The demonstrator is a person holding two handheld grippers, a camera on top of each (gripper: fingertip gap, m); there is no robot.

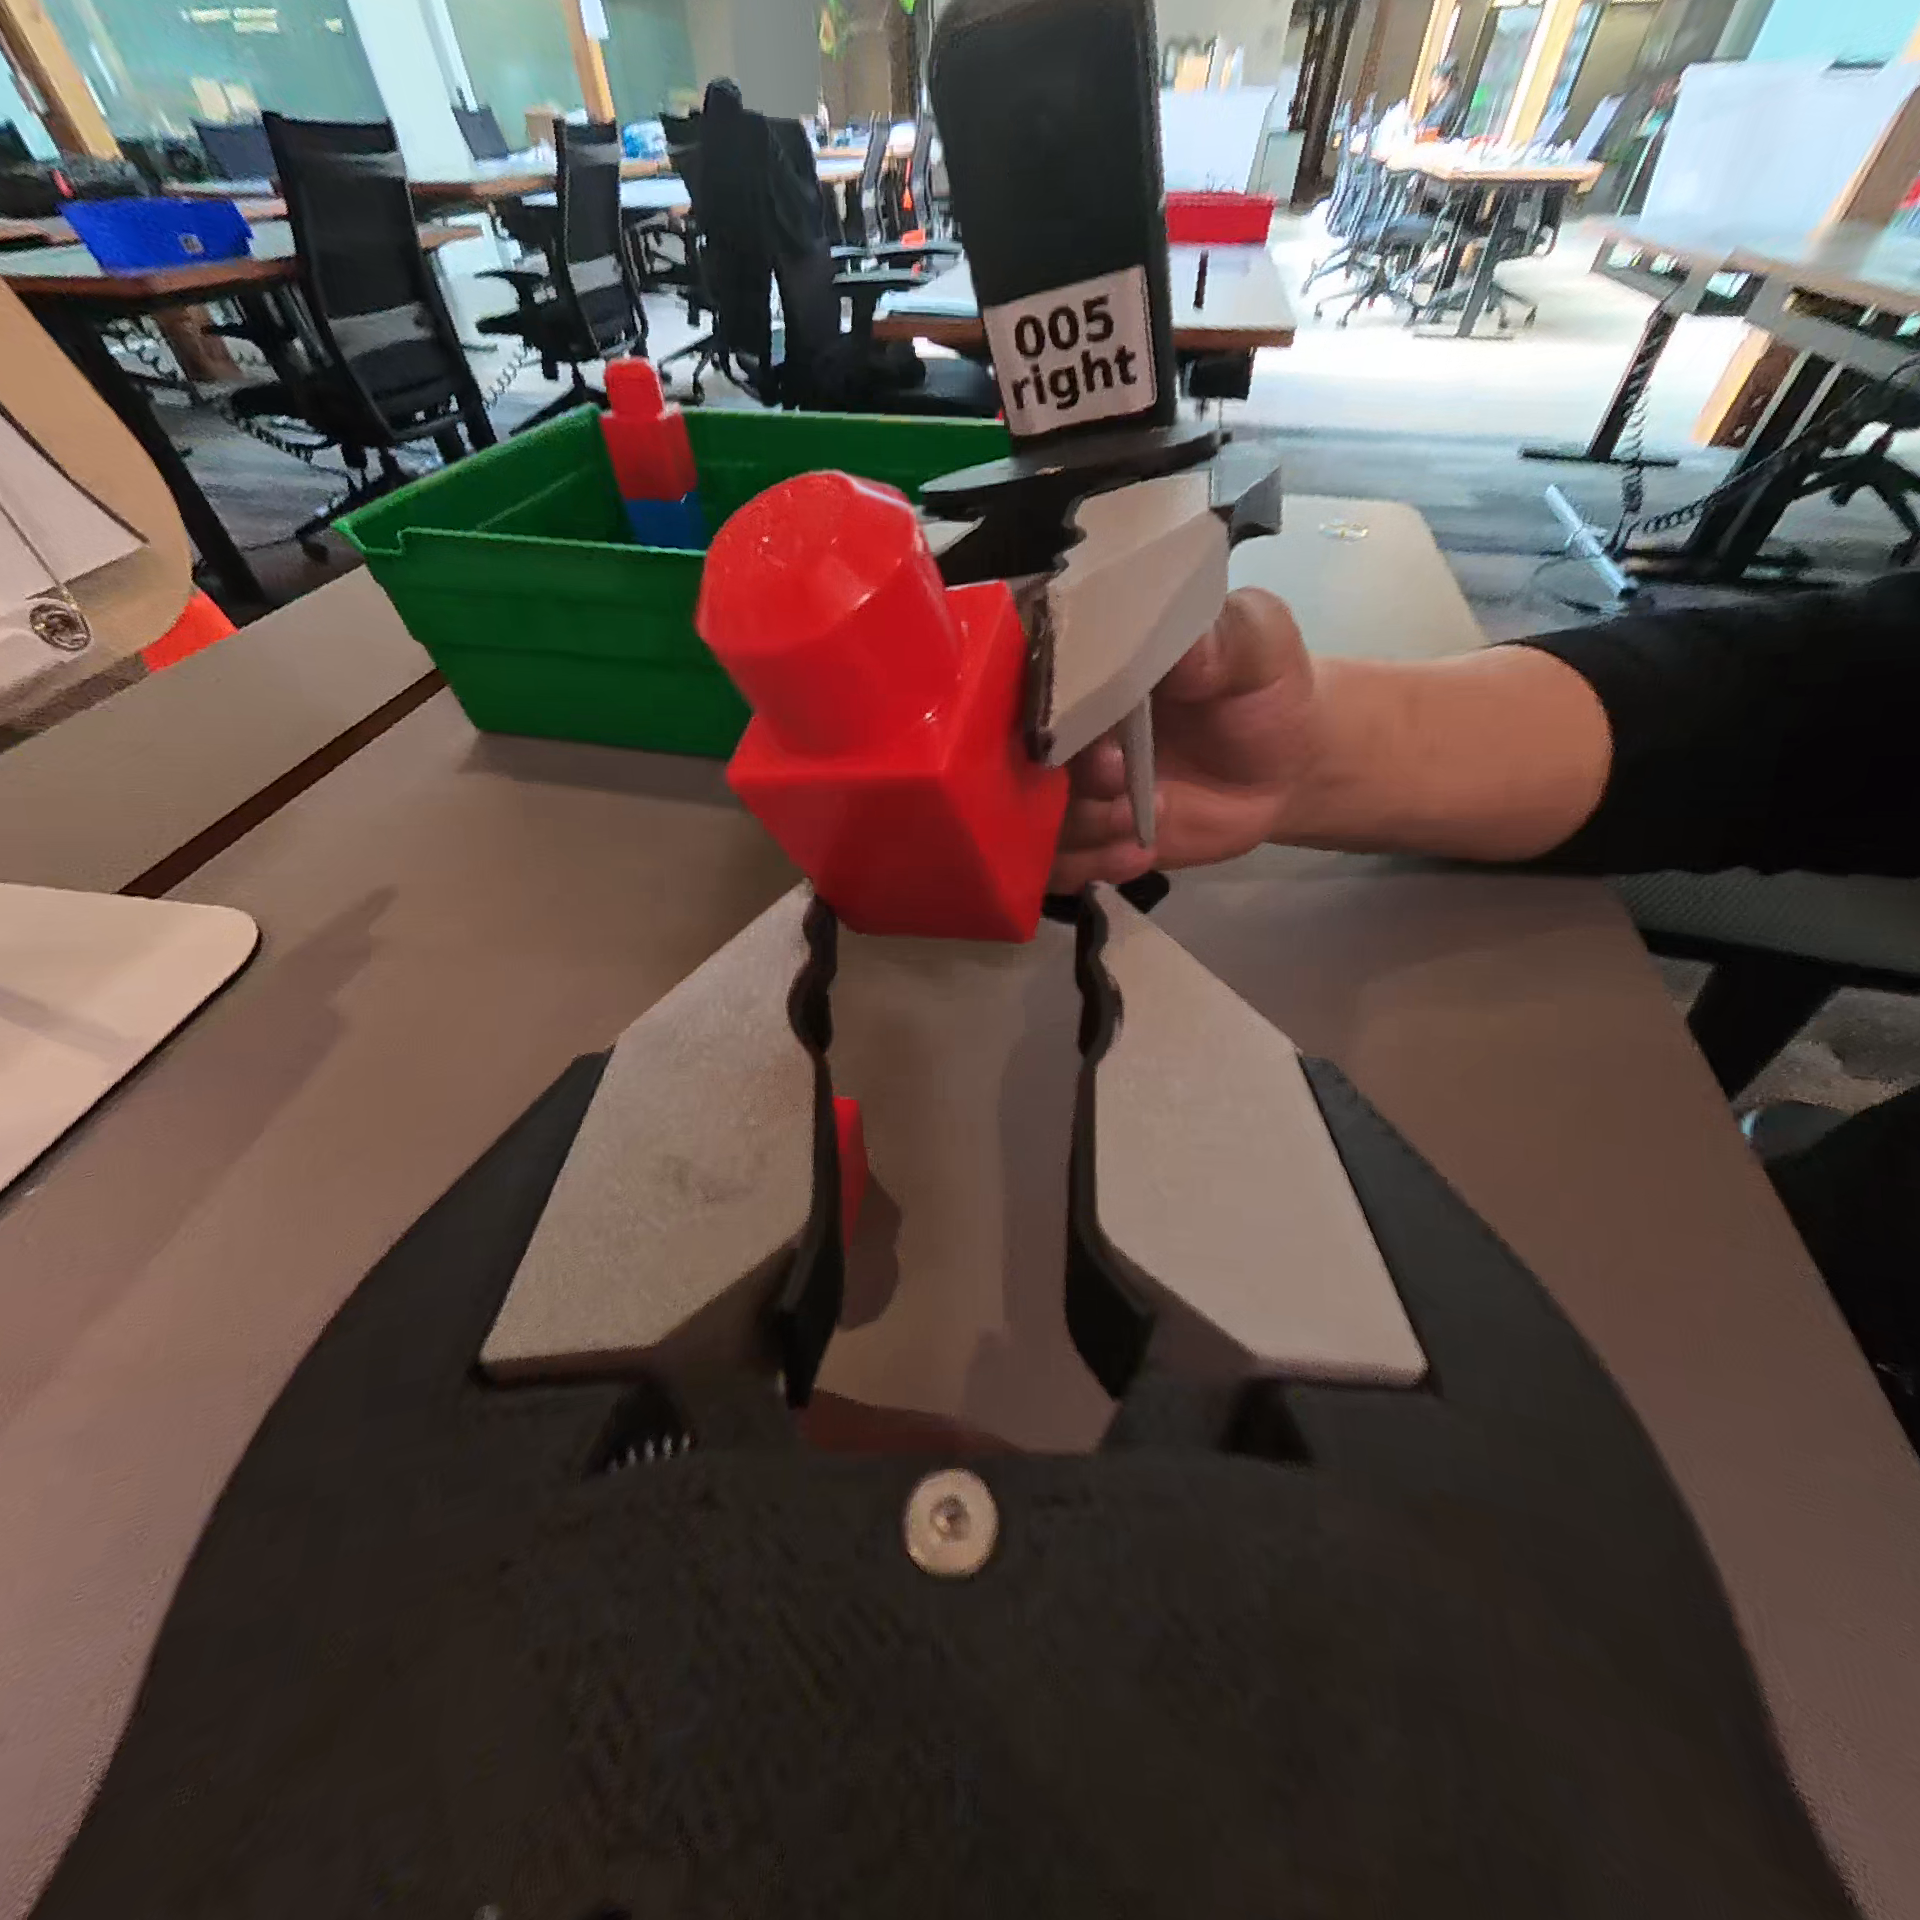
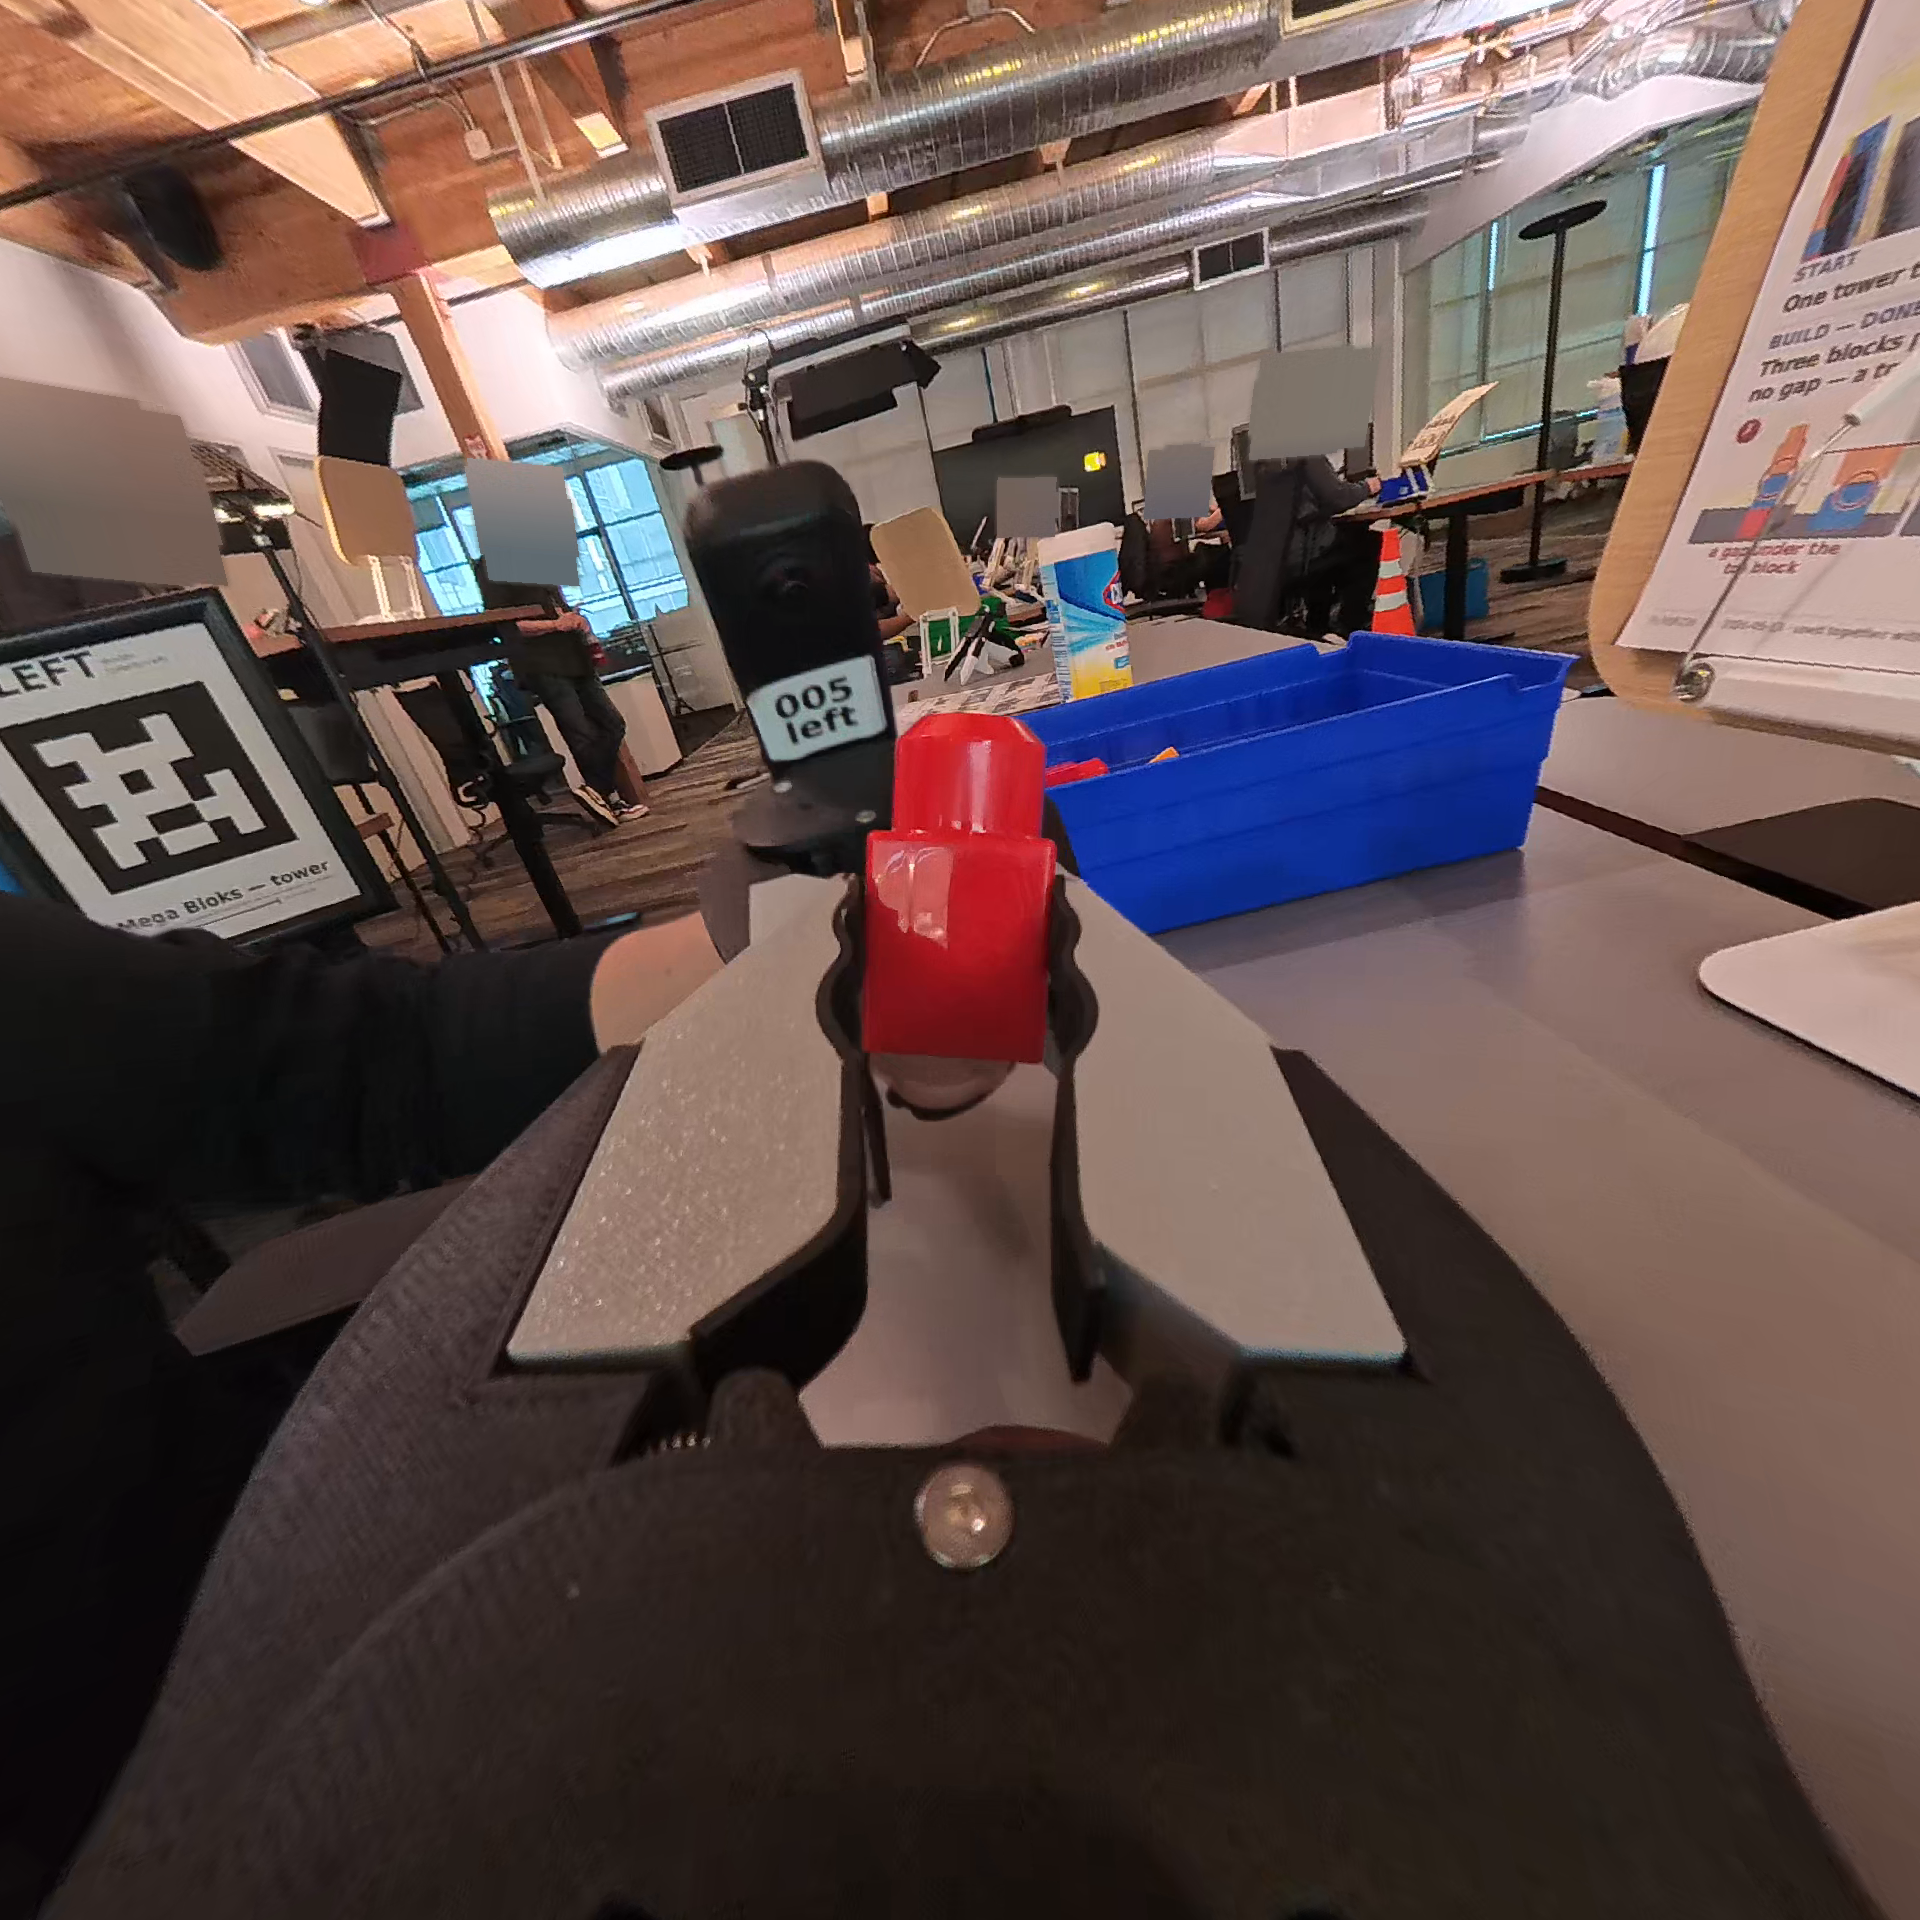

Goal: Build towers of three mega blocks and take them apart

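Note:
My right gripper [image 2: 956, 971] is shut on a red block [image 2: 966, 800], stud up, with both pads pressed on its sides. In the left wrist view the same red block [image 1: 894, 748] hangs tilted above the table, with one right finger [image 1: 1132, 613] against its side. My left gripper [image 1: 954, 912] is open just below and in front of that block, and its pads do not press on it. A small red piece [image 1: 847, 1164] shows below my left finger, mostly hidden. A red-on-blue stack [image 1: 649, 457] stands in the green bin [image 1: 540, 613].
A blue bin [image 2: 1299, 790] with loose blocks sits at the back right of the grey table [image 2: 1558, 1039]. A white pad [image 1: 104, 987], a clipboard with a sheet [image 2: 1766, 364], a framed marker sign [image 2: 156, 769] and a wipes canister [image 2: 1086, 613] stand around. The left gripper's tips are roughly 5 cm from the right gripper's.

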